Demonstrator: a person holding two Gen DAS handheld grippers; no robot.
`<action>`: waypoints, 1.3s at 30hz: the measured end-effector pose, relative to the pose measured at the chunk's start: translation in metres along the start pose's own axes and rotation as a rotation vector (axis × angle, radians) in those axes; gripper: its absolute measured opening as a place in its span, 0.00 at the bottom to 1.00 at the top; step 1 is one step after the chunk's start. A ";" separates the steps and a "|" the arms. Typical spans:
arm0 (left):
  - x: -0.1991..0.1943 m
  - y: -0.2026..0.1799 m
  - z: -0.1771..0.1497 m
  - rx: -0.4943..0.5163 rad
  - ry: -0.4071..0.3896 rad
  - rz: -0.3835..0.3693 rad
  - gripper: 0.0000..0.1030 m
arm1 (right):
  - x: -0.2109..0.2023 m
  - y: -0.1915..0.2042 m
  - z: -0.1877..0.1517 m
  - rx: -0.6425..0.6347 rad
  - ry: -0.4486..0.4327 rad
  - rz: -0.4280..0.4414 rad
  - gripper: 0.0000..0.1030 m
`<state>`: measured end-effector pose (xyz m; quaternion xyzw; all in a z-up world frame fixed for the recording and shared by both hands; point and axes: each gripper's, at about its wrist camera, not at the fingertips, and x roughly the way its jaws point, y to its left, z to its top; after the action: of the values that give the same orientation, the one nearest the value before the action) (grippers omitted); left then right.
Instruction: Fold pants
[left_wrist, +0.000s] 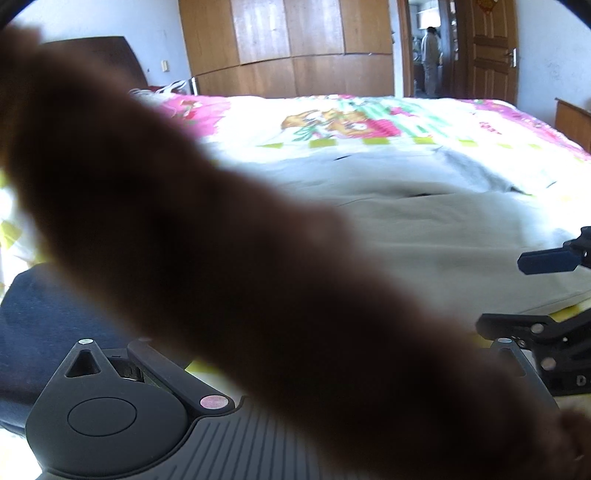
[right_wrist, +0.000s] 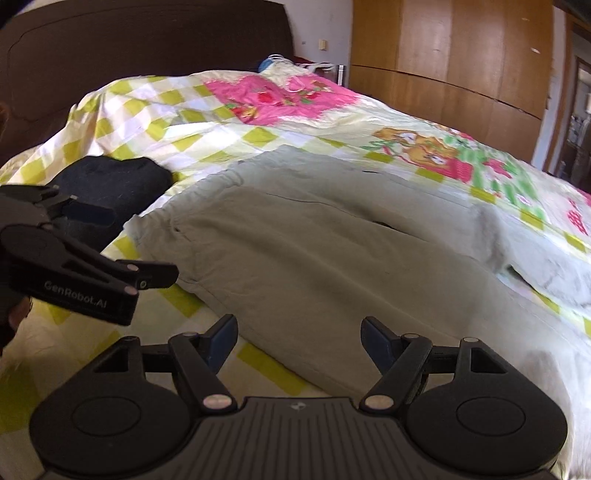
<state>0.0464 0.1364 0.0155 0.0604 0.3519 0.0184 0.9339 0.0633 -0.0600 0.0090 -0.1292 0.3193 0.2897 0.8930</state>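
Note:
Pale beige pants (right_wrist: 325, 240) lie folded on the bed, also seen in the left wrist view (left_wrist: 424, 229). My right gripper (right_wrist: 297, 341) is open and empty, its blue-padded fingers just above the pants' near edge. My left gripper (right_wrist: 122, 240) shows at the left of the right wrist view, beside the pants' left end; its jaws look parted, with nothing between them. In the left wrist view a blurred brown shape (left_wrist: 221, 258), close to the lens, hides the left gripper's fingers. The right gripper's finger (left_wrist: 546, 260) shows at that view's right edge.
The bed has a checked, flowered cover (right_wrist: 258, 110). A dark folded garment (right_wrist: 110, 184) lies left of the pants. A dark headboard (right_wrist: 129, 48) and wooden wardrobe (right_wrist: 461, 66) stand behind. A person stands in the doorway (left_wrist: 430, 59).

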 end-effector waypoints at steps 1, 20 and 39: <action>0.005 0.008 0.000 0.004 0.008 0.004 1.00 | 0.007 0.007 0.004 -0.038 0.000 0.011 0.84; 0.038 0.067 -0.003 -0.003 0.126 -0.069 0.31 | 0.063 0.068 0.027 -0.278 0.119 0.174 0.24; -0.028 0.034 0.004 0.079 0.100 -0.060 0.33 | -0.010 0.011 -0.002 -0.040 0.086 0.108 0.33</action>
<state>0.0282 0.1679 0.0410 0.0858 0.4004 -0.0205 0.9121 0.0498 -0.0563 0.0132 -0.1418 0.3580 0.3381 0.8587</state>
